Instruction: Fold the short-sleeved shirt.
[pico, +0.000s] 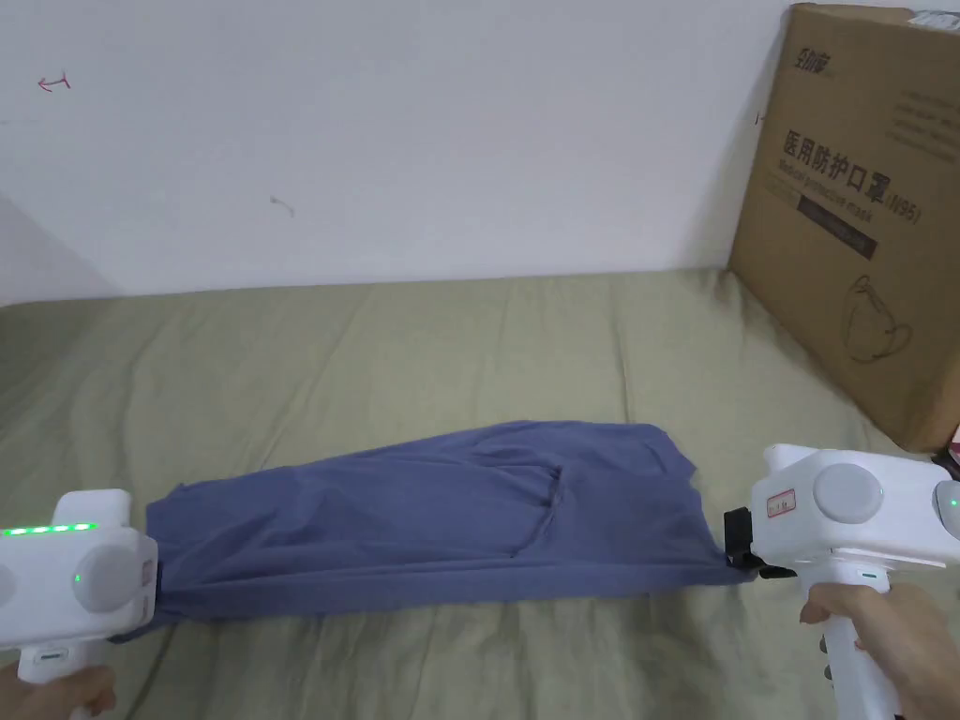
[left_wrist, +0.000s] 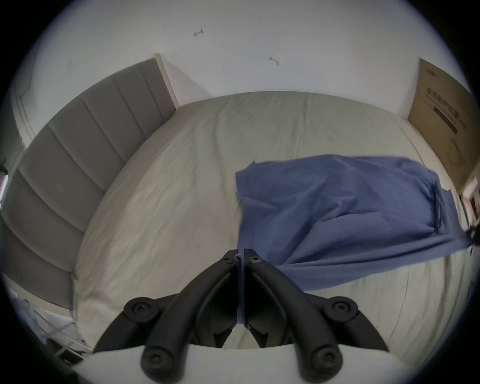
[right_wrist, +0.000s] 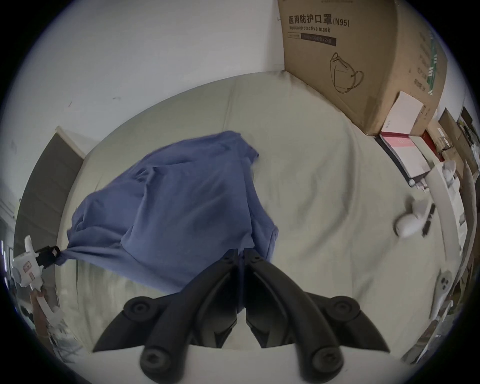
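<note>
Jaws of the left gripper (left_wrist: 240, 256) stand pressed together on a thin edge of the blue shirt (pico: 441, 511), the cloth running down between them in the left gripper view. The right gripper (right_wrist: 241, 253) is clenched the same way on the opposite end, a strip of blue fabric caught between its closed jaws. In the head view the left gripper (pico: 155, 595) sits at the near left and the right gripper (pico: 741, 553) at the near right, each held by a hand (pico: 886, 628), well apart from one another.

Between them the near edge of the shirt is pulled taut in a straight line, while the far part sags in loose folds onto the olive bed sheet (pico: 394, 347). A sleeve or seam shows as a pleat near the middle. The garment appears already doubled over lengthwise, so the step in hand is judged to be stretching and squaring it before the next fold.

A cardboard box (pico: 862, 216) leans against the wall at the far right, clear of the cloth.

The next move likely calls for lowering the taut edge flat onto the sheet, keeping tension even so the layers do not slip, then bringing one end across to the other.
</note>
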